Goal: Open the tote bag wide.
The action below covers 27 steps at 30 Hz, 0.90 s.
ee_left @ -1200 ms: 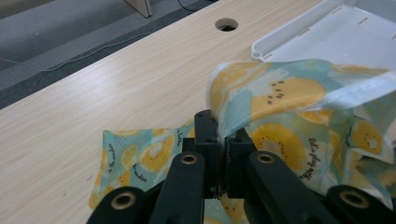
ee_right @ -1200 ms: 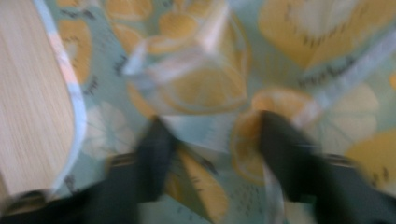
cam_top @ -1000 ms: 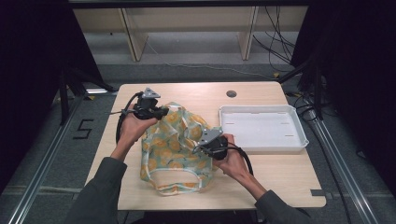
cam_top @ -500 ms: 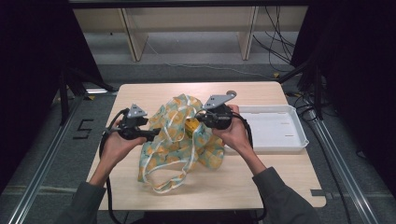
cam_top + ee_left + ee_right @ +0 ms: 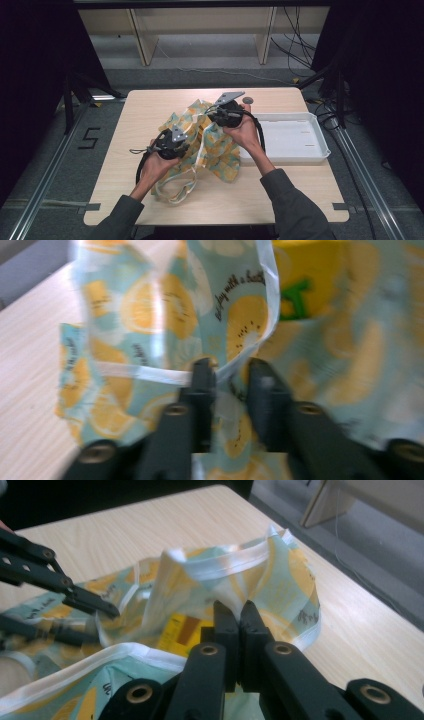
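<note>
— What writing could you read on the cloth bag?

— In your left gripper view, black script on the lemon print read "joy with a bath", cut off at the hem. A yellow item with a green mark showed inside.

— And your grippers?

— Your right gripper was clamped tight on a fold of the bag's rim, lifting it above the table. Your left gripper had just been closing; its jaws stood narrow with fabric between them, pinching it.

— Anything nearby?

— A white tray sat just right of the bag.
</note>
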Each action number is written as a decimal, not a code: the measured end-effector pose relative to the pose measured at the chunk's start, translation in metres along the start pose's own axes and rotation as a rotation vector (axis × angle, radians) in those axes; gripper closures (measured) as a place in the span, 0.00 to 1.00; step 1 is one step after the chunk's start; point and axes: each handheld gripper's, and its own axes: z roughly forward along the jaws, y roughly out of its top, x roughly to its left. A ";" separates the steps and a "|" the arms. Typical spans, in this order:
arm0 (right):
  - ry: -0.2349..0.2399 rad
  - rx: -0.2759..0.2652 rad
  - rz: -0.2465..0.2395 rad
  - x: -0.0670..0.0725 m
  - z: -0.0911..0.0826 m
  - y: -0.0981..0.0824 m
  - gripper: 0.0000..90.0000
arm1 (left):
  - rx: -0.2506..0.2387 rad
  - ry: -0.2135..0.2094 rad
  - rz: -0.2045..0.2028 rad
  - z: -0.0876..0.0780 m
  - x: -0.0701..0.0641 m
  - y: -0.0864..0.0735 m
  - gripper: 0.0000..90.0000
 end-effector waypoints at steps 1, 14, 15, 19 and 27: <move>-0.016 0.017 0.017 -0.002 0.002 -0.003 0.98 | -0.011 0.009 -0.001 0.000 0.007 0.001 0.94; -0.071 0.208 0.029 -0.014 0.030 -0.037 0.83 | 0.018 0.024 -0.149 0.025 0.051 -0.005 0.97; -0.071 0.224 0.030 -0.013 0.031 -0.040 0.80 | 0.025 0.023 -0.148 0.027 0.051 -0.006 0.97; -0.078 0.246 0.045 -0.010 0.033 -0.052 0.73 | 0.047 0.020 -0.147 0.035 0.049 -0.008 0.97; -0.104 0.248 0.077 -0.004 0.034 -0.059 0.58 | 0.070 0.023 -0.170 0.043 0.048 -0.014 0.97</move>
